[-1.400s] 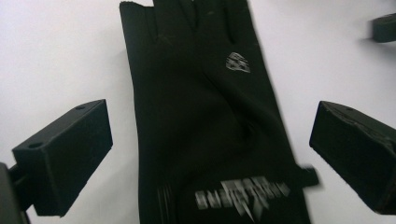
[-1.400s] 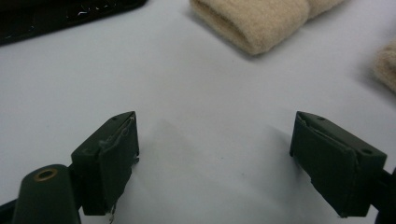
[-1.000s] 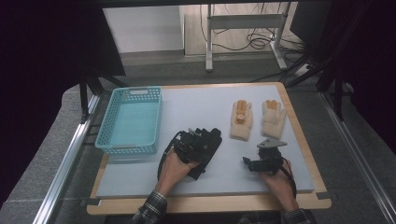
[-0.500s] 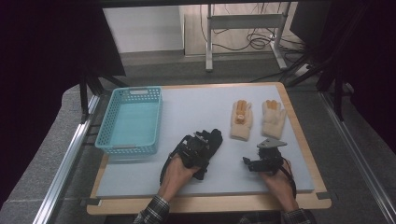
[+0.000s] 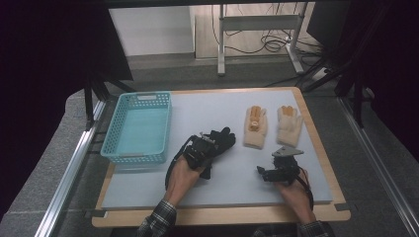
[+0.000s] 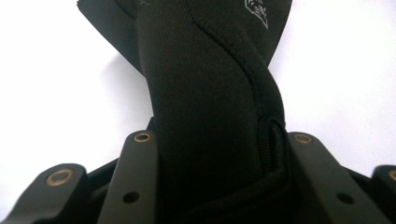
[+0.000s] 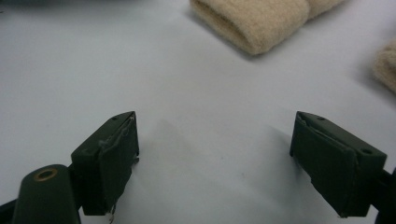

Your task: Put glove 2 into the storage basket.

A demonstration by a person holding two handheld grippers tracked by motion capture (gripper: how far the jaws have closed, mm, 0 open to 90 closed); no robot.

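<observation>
A black glove (image 5: 223, 138) lies mid-table on the white mat (image 5: 217, 106). My left gripper (image 5: 203, 149) has just been closing on its cuff end. In the left gripper view the black glove (image 6: 210, 84) is pinched between the two jaws and rises off the mat. Two beige knit gloves (image 5: 255, 126) (image 5: 289, 124) lie side by side at the right. My right gripper (image 5: 263, 174) rests near the front right, open with nothing between its fingers. In the right gripper view a beige glove cuff (image 7: 254, 23) lies ahead of the right gripper (image 7: 215, 140).
A light blue plastic basket (image 5: 137, 157) stands at the table's left with nothing in it. The mat sits on a wooden board (image 5: 222, 216). Beyond the table's far edge are a desk frame and cables on the floor.
My left gripper's jaws have closed on the black glove's cuff and the hand has lifted slightly. My right hand has stayed in place.
</observation>
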